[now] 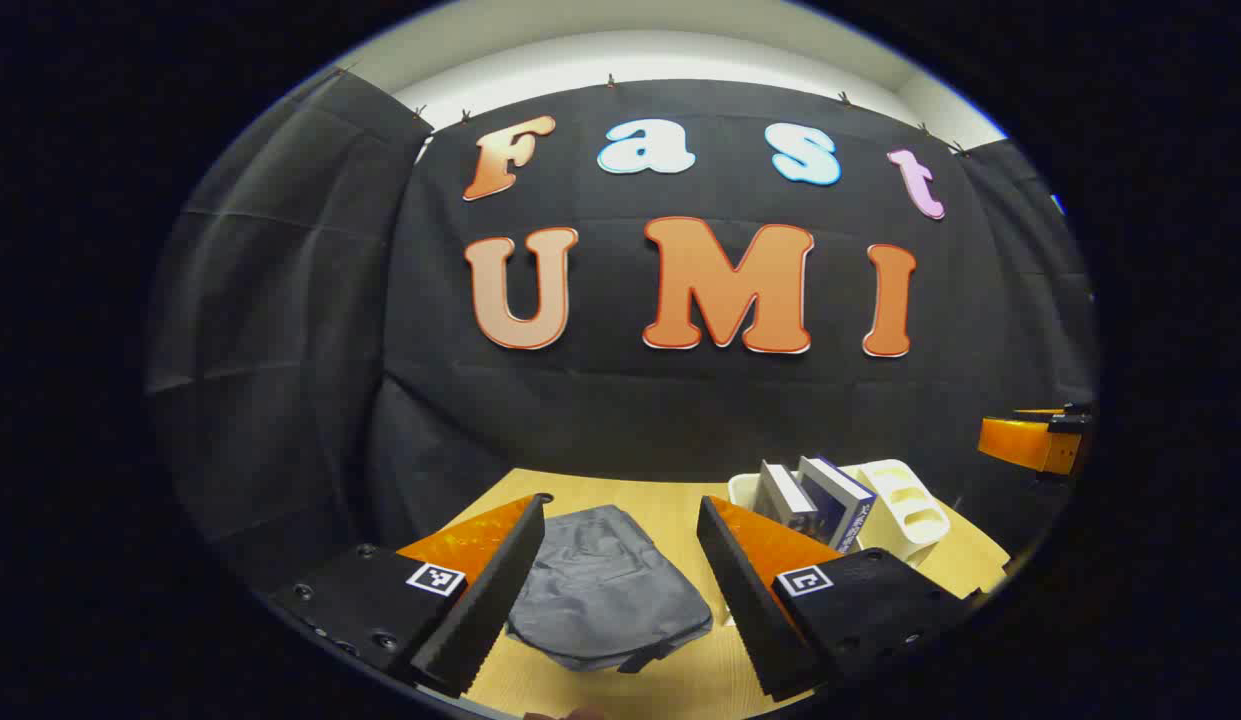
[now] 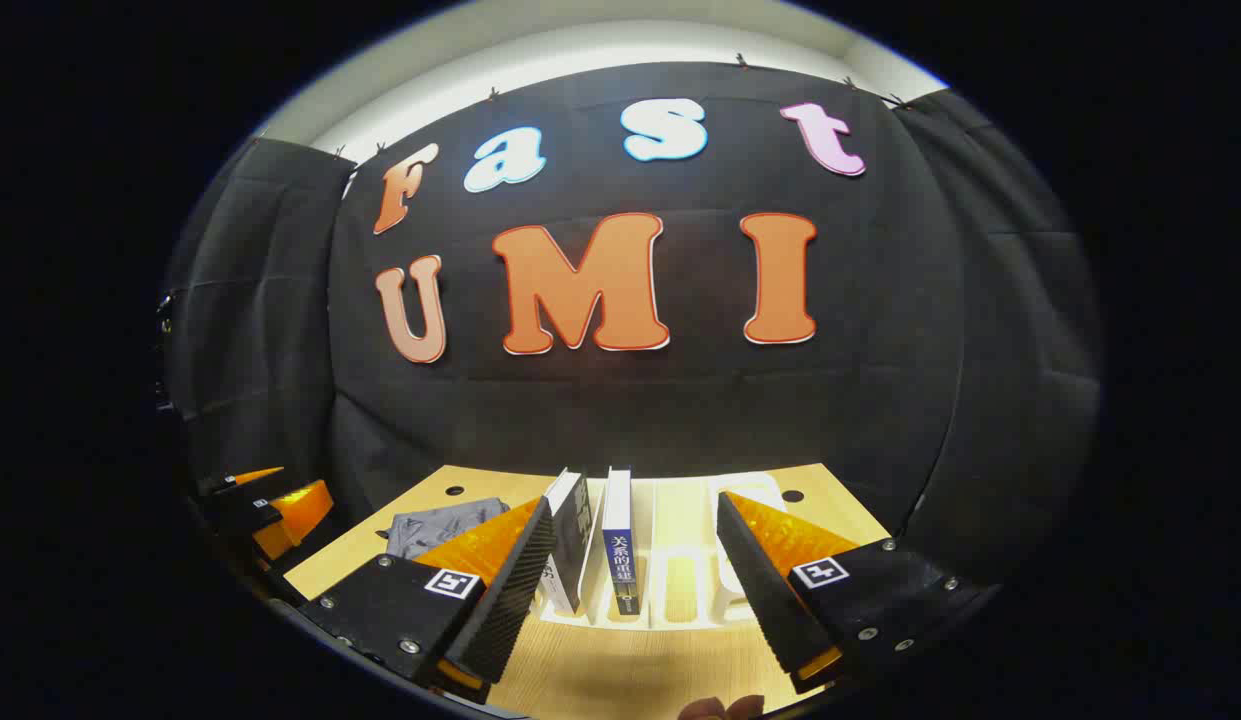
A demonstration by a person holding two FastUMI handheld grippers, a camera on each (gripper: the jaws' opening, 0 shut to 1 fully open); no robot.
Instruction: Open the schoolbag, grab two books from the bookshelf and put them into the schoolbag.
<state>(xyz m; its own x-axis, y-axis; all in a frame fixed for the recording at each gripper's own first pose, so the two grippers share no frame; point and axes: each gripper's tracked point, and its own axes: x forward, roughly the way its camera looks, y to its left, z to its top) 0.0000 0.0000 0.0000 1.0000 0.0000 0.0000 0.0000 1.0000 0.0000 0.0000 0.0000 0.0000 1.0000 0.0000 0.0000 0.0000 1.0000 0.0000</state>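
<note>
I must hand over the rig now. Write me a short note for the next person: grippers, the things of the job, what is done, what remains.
Left gripper: open, holding nothing, hovering above the schoolbag.
Right gripper: open, holding nothing, facing the bookshelf.
Schoolbag: grey, lying flat on the wooden table, apparently closed.
Two books stand in the left slots of the white bookshelf; the other slots look empty.
Done: nothing yet.
Left: open the schoolbag, take both books, put them in.

One schoolbag [image 1: 605, 590] lies on the left of the one counter [image 1: 670, 500]. One white bookshelf [image 2: 680, 570] (a slotted rack) stands at the right, holding two books: one [image 2: 572, 540], another [image 2: 620, 540].
</note>
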